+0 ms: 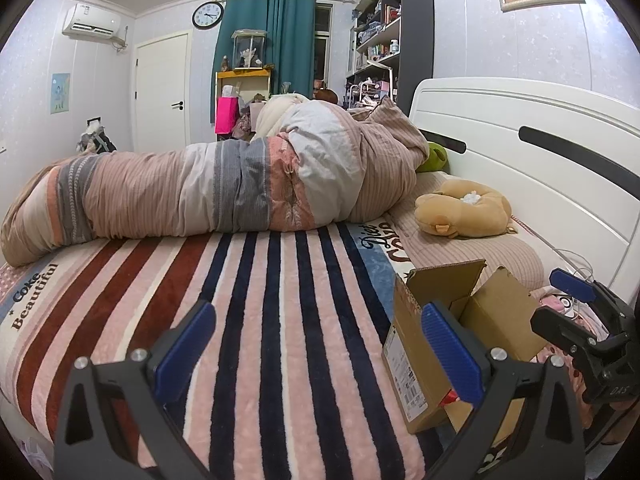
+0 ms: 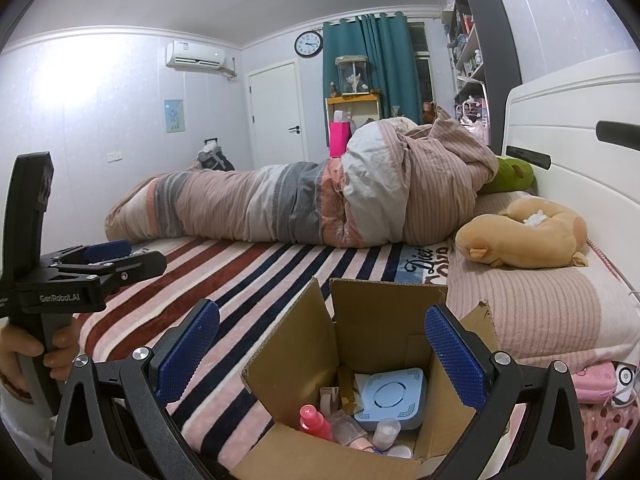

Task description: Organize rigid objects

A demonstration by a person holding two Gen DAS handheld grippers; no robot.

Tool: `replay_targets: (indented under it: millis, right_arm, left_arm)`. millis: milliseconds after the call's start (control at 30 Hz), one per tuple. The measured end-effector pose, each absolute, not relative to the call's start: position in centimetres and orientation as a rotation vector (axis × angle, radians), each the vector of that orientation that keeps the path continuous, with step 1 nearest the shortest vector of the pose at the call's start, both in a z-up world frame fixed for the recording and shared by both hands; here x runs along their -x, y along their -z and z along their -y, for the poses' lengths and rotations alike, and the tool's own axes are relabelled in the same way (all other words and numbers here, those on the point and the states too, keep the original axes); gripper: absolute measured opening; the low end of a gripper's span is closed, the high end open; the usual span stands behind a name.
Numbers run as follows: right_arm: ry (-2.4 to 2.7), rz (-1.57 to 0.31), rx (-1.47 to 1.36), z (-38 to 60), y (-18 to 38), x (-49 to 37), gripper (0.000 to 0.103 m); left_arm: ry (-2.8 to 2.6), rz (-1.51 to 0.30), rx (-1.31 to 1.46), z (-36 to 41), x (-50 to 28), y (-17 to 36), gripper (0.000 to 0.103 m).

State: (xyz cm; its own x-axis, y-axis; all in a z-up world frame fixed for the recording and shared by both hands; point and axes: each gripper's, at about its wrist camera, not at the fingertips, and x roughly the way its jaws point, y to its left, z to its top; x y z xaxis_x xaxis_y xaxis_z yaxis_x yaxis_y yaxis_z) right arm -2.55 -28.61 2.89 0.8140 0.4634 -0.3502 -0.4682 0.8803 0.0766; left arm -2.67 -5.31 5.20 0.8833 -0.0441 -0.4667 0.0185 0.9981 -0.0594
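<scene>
Bedroom setting: a bed (image 1: pixel 280 320) covered by a striped blanket fills the lower half of both views, with a rolled duvet (image 1: pixel 220 188) across mid-frame and a white headboard (image 1: pixel 520 152) at the right.

Cardboard box (image 2: pixel 352 360): it stands open on the blanket at lower centre of the right wrist view, flaps up; in the left wrist view it sits at lower right (image 1: pixel 440 340), its long side running away from you toward the headboard. Inside it, low in the frame, lie a pale blue square device (image 2: pixel 390 398), tilted against the far wall, a red-capped bottle (image 2: pixel 314 422), and several small jars whose orientation you cannot read clearly.

Right tongs (image 2: pixel 322 354): spread wide, holding nothing, poised directly above the box mouth, so the contents lie straight ahead and below.

Left tongs (image 1: pixel 320 354): likewise spread and empty, over bare blanket at lower centre, with the box just beside the right-hand finger.

Your right hand is judged the nearer to the contents; the left would have to swing toward lower right. No rigid item is visible loose on the blanket, so sorting appears well advanced.
</scene>
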Motion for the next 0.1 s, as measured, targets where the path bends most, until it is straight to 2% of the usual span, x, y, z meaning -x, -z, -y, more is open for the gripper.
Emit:
replay_targets:
  millis: [100]
  right_arm:
    - [-0.498,-0.370,0.012,28.63,-2.93,2.56,0.103]
  left_arm:
    - [0.023,-0.490,0.052,5.40,2.77,-5.10,0.102]
